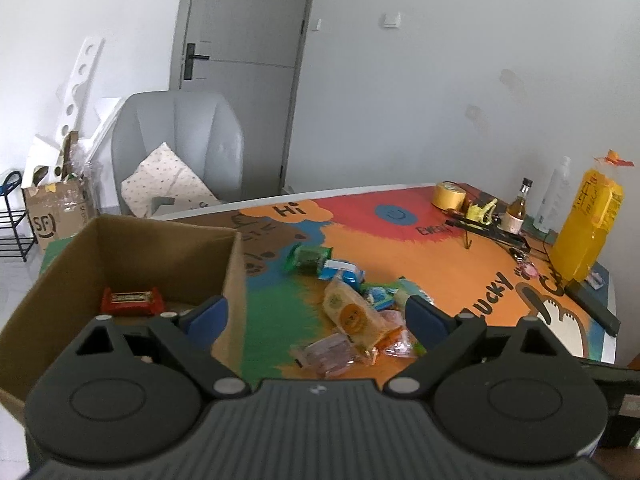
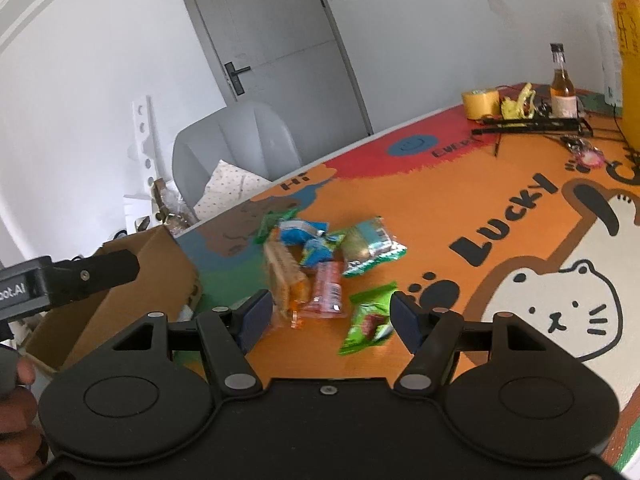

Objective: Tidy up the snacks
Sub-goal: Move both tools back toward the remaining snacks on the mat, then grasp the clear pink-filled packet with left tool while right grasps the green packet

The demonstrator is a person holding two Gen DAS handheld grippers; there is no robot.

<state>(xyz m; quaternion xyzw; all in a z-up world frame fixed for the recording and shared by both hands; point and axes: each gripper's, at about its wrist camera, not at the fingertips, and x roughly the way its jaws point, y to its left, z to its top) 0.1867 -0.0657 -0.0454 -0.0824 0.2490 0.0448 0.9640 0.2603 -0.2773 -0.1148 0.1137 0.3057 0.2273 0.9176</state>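
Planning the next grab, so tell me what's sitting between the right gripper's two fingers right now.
In the right wrist view, the open right gripper frames a bright green snack packet and a red-orange packet, both lying on the table mat.

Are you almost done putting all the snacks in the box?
Not yet, only just started. Done: one red snack bar lies in the cardboard box. In hand: nothing; the left gripper and right gripper are both open and empty. Left: the pile on the table mat, including a green packet, an orange-red packet, a blue packet and the yellow cracker pack.
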